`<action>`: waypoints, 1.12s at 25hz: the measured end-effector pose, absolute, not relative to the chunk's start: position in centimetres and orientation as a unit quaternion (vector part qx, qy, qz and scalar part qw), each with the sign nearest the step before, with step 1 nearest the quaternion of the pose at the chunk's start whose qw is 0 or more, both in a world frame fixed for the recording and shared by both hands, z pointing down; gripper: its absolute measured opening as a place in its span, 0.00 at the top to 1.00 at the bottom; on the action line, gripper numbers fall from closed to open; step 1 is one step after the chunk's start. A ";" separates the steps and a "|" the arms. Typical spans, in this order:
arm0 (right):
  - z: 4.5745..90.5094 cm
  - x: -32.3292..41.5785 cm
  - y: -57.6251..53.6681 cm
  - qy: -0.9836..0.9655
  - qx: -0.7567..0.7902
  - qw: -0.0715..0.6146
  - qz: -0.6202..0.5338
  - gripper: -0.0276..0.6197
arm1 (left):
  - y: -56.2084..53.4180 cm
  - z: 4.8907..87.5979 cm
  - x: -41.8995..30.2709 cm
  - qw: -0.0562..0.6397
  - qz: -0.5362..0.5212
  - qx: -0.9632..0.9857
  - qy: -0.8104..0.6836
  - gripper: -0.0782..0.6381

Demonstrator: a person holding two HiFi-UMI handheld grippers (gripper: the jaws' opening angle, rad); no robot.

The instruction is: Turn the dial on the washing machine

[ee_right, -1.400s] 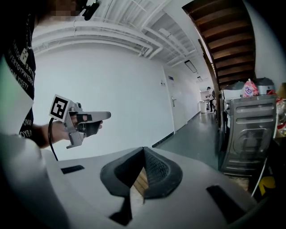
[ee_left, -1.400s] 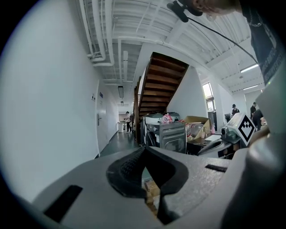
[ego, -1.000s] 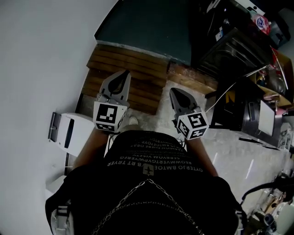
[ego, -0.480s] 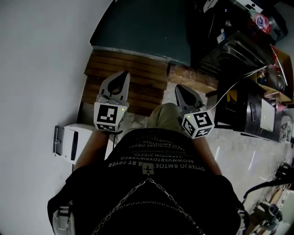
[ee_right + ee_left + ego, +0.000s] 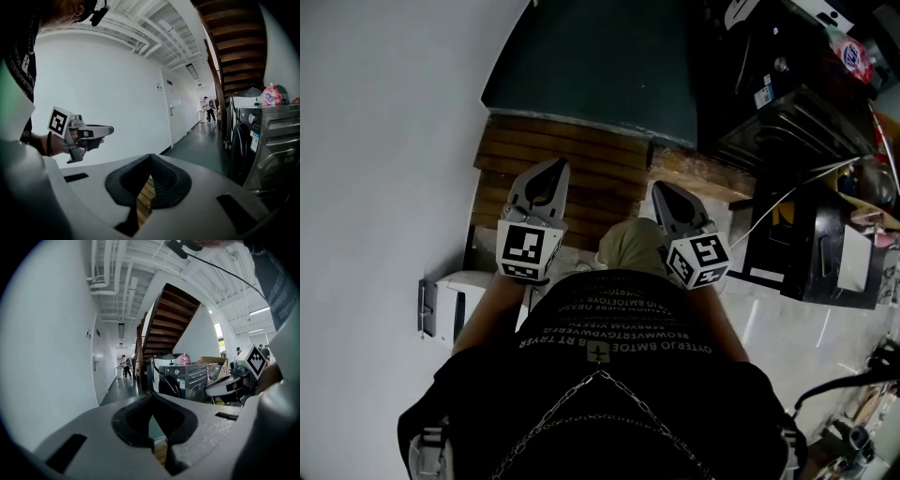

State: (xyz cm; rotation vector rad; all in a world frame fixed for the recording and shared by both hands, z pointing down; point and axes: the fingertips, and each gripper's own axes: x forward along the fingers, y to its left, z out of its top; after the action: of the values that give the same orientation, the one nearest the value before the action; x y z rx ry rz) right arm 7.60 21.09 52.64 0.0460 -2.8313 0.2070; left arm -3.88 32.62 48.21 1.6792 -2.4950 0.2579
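Item 1. White wall box (image 5: 450, 305): mounted low on the white wall, behind and to the left of the left claw.

Item 2. Left claw (image 5: 555, 165): held level in the person's left hand, jaws pressed together at the tips, nothing between them. Its marker cube (image 5: 525, 248) sits at the rear, against the wrist.

Item 3. Wooden slat platform (image 5: 581, 155): lies on the floor directly beneath and ahead of both claws. It shows through the slot under each pair of closed pads.

Item 4. Right claw (image 5: 659, 187): beside the left claw and apart from it, jaws likewise pressed together and empty.

Item 5. Washing machine (image 5: 269, 140): dark grey front, standing ahead of the right claw and to its right, well apart from the tips. A pink-and-white packet (image 5: 272, 96) rests on its top.

Item 6. Dial (image 5: 253, 117): small round knob high on the machine's front panel, above and right of the right claw's tips, touched by neither claw.

Item 7. Person (image 5: 208, 108): far down the corridor, beyond both claws.
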 end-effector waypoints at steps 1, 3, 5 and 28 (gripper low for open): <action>53.0 6.8 19.7 -0.985 0.019 0.153 0.077 0.96 | 31.2 48.2 -4.8 0.061 0.086 0.556 -0.824 0.88; 53.4 5.5 17.2 -0.983 0.021 0.159 0.085 0.96 | 28.3 48.1 -6.5 0.062 0.088 0.558 -0.823 0.88; 53.1 4.2 14.3 -0.982 0.021 0.163 0.091 0.96 | 25.0 47.5 -8.0 0.066 0.092 0.559 -0.821 0.88; 43.7 -2.0 -7.9 -0.979 0.077 0.144 0.123 0.96 | 2.5 35.1 -15.5 0.050 0.109 0.600 -0.791 0.88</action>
State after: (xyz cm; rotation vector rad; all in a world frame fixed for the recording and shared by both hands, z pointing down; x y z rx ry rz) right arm -1.97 -7.94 43.65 0.2215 -2.8225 0.3544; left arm -15.51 2.54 35.05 1.8256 -2.4092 0.3319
